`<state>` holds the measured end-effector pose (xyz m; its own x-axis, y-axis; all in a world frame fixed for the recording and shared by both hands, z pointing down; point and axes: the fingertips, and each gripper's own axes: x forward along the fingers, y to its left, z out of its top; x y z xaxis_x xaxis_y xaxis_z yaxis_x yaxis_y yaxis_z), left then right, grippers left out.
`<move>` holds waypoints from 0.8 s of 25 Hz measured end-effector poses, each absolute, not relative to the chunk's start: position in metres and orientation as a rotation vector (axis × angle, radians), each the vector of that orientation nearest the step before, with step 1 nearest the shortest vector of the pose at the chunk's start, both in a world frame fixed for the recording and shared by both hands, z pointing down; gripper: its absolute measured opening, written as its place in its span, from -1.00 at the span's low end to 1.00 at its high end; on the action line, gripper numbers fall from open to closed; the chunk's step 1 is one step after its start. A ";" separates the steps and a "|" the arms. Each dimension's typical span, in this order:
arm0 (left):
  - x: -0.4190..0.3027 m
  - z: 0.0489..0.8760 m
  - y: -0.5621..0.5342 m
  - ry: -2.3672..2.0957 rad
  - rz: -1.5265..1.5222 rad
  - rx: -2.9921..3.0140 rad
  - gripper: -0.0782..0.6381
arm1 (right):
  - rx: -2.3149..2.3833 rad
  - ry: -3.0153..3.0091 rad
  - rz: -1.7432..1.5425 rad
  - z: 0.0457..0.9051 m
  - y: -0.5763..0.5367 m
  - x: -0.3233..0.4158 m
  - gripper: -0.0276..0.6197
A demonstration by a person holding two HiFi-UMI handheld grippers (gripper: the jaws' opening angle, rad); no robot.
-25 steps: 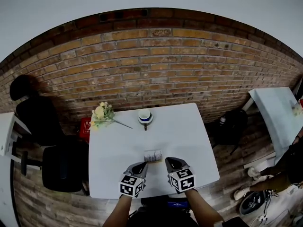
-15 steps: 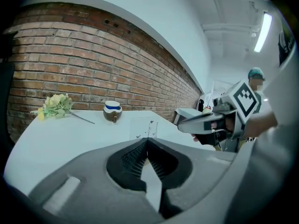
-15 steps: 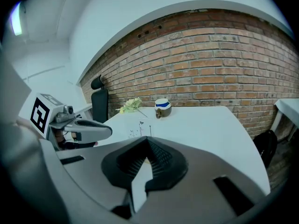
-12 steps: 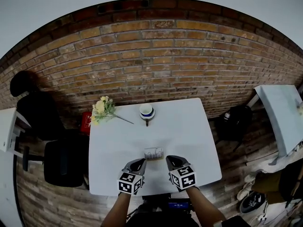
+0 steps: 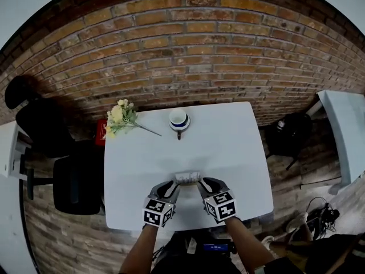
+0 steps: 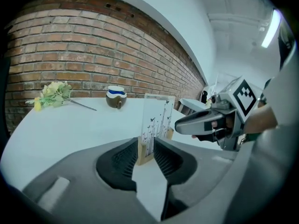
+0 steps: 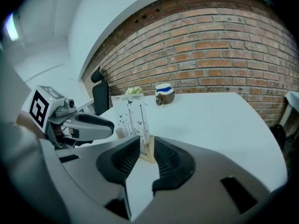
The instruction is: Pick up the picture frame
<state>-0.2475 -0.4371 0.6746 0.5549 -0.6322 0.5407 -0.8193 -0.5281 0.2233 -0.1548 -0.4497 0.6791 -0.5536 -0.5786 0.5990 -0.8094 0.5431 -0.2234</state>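
A small clear picture frame (image 5: 187, 177) printed with butterflies stands upright in a wooden base on the white table (image 5: 228, 153). My left gripper (image 5: 169, 188) sits at its left end and my right gripper (image 5: 206, 184) at its right end. In the left gripper view the frame (image 6: 156, 120) rises just past the left gripper (image 6: 148, 153), whose jaws stand apart around the base's end. In the right gripper view the right gripper (image 7: 147, 153) is opening, with the frame (image 7: 133, 120) and its base between the jaws. I see neither pair of pads pressing on it.
A blue and white cup on a saucer (image 5: 179, 119) and a bunch of pale flowers (image 5: 118, 117) lie at the table's far side. A black chair (image 5: 74, 184) stands to the left, a dark bag (image 5: 288, 133) and another white table (image 5: 348, 130) to the right. A brick wall is behind.
Both grippers have come down and forward to the frame's two ends, closer together. The head view has tilted further down. The frame has not moved.
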 end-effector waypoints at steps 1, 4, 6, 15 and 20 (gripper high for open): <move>-0.247 0.679 -0.438 -1.169 0.562 2.331 -0.51 | 1.116 -2.319 0.681 0.684 -0.450 -0.156 -0.58; -0.247 0.693 -0.440 -1.170 0.592 2.305 -0.48 | 1.085 -2.317 0.689 0.696 -0.451 -0.159 -0.50; -0.245 0.701 -0.442 -1.161 0.604 2.290 -0.47 | 1.064 -2.316 0.690 0.703 -0.452 -0.162 -0.48; -0.242 0.715 -0.451 -1.163 0.611 2.276 -0.47 | 1.057 -2.309 0.705 0.717 -0.456 -0.168 -0.55; -0.243 0.716 -0.451 -1.165 0.600 2.273 -0.47 | 1.072 -2.304 0.690 0.719 -0.457 -0.167 -0.58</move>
